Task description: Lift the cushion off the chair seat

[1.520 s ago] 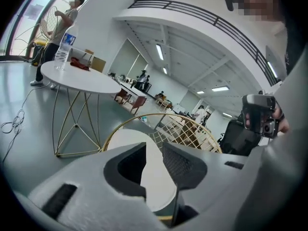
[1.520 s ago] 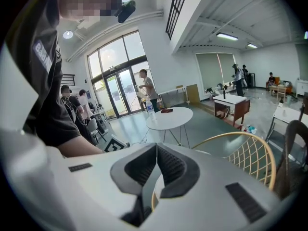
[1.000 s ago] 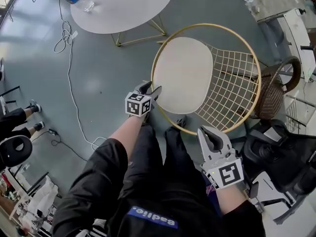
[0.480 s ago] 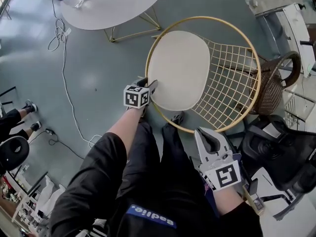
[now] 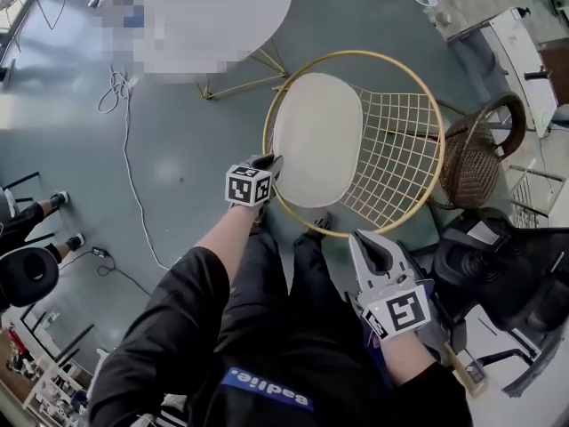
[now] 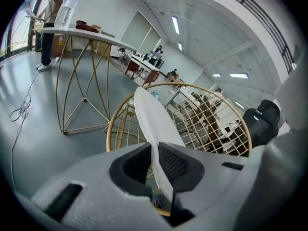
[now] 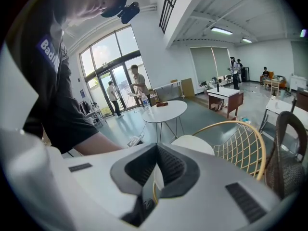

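Observation:
A pale oval cushion (image 5: 316,140) lies in the round gold wire chair (image 5: 356,53). My left gripper (image 5: 269,163) is at the cushion's near left edge. In the left gripper view the cushion (image 6: 149,114) stands tilted on edge and runs between the jaws of the left gripper (image 6: 155,150), which are closing, both pads against it. My right gripper (image 5: 369,243) hangs over my lap, short of the chair's near rim, jaws together and empty. In the right gripper view the cushion (image 7: 192,143) shows beyond the right gripper (image 7: 155,150).
A white round table (image 5: 222,16) on gold legs stands left of the chair, with a water bottle (image 6: 65,6) on it. A white cable (image 5: 124,149) trails over the grey floor. A wicker basket (image 5: 476,154) and a black office chair (image 5: 507,265) crowd the right.
The left jaws have closed onto the cushion's near left edge. That edge has come up, so the cushion looks narrower from above. The right gripper has barely shifted.

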`<control>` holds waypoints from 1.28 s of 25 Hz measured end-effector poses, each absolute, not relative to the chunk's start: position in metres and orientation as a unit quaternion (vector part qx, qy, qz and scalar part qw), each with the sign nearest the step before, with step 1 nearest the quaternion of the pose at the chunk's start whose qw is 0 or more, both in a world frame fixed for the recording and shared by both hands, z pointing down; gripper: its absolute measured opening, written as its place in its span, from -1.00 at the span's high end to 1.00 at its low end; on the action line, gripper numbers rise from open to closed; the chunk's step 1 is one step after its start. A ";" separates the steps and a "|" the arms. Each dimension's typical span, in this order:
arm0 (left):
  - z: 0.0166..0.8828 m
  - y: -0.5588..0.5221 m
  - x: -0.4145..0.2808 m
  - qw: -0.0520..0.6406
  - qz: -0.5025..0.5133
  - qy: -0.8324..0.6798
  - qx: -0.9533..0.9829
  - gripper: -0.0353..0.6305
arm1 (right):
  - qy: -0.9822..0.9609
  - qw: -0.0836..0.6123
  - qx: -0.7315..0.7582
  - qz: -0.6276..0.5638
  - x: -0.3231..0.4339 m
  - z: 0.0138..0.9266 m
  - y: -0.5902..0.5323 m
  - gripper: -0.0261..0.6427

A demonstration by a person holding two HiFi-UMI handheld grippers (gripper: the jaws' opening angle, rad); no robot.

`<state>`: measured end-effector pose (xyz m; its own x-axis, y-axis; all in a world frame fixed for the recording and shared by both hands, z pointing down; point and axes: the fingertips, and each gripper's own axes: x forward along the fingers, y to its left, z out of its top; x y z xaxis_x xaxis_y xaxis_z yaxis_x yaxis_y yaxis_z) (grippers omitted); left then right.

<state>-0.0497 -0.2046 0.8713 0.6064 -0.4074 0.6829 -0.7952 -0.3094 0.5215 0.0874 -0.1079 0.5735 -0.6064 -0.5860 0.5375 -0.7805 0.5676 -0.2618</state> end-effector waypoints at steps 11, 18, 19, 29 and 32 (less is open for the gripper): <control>0.781 -0.199 -0.006 0.434 0.213 -0.369 0.794 0.79 | -0.866 0.169 0.422 0.209 0.126 0.513 -0.098 0.84; 0.718 -0.180 -0.014 0.428 0.189 -0.380 0.798 0.79 | -0.860 0.147 0.438 0.217 0.135 0.491 -0.092 0.84; 0.709 -0.177 -0.017 0.428 0.182 -0.382 0.798 0.79 | -0.859 0.145 0.440 0.219 0.135 0.489 -0.091 0.84; 0.591 -0.149 -0.030 0.397 0.125 -0.352 0.838 0.79 | -0.873 0.131 0.427 0.194 0.119 0.458 -0.097 0.84; 0.553 -0.147 -0.029 0.385 0.092 -0.351 0.848 0.79 | -0.879 0.128 0.420 0.184 0.111 0.451 -0.102 0.84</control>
